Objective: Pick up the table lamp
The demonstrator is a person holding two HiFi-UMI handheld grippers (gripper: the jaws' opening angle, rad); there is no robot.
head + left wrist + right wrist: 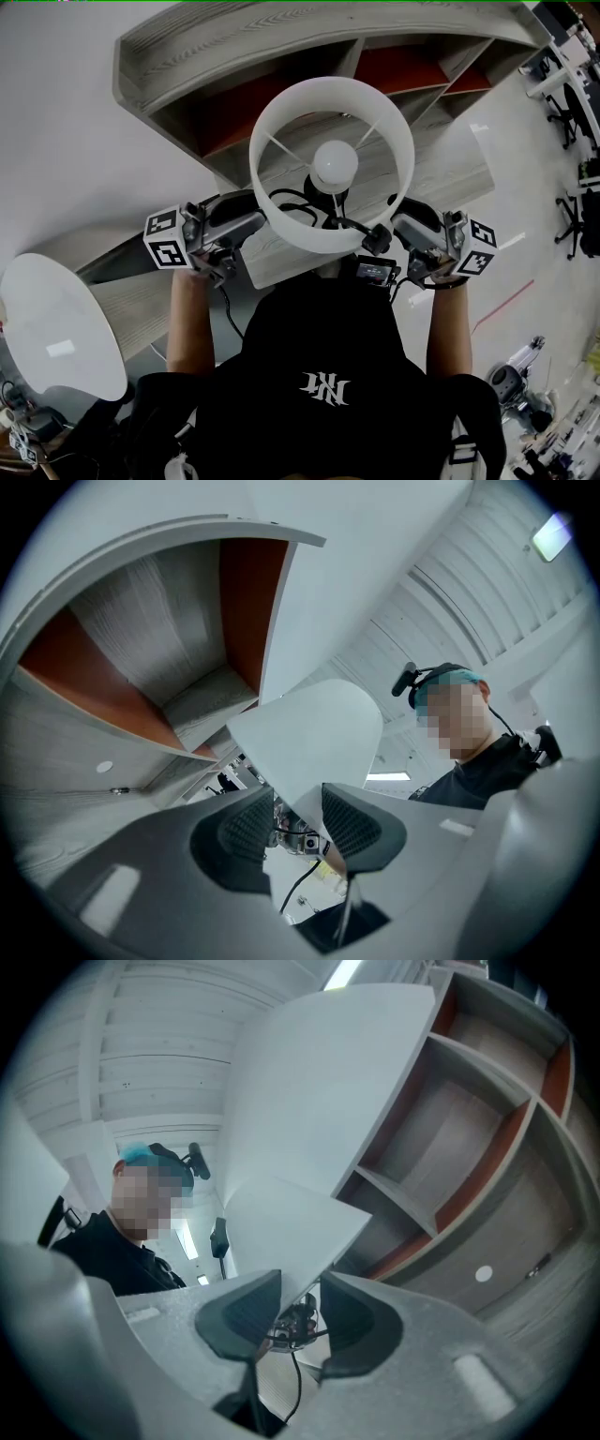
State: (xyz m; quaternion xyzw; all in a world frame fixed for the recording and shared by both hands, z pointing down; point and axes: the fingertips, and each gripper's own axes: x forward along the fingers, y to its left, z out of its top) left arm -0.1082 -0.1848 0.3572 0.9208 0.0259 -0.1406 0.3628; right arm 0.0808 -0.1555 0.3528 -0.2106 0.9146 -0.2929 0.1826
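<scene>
Light but fragile, the table lamp (335,164) is at 12 o'clock before the shelf (187,47), and the 2 tongs, left gripper (292,796) at 9 o'clock and right gripper (300,1281) at 3, straddle its thin, dentable shade (314,236) with jaws apart, seemingly not pinching, though the socket (328,200) would likely give a firmer hold.

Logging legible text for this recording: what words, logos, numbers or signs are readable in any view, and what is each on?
"NY": white interlocked monogram, seen upside down, on the person's black top.
Small screen: too small to read.
Marker cubes: black-and-white square patterns only, no letters or numbers.
Left and right gripper views: no text visible.
</scene>
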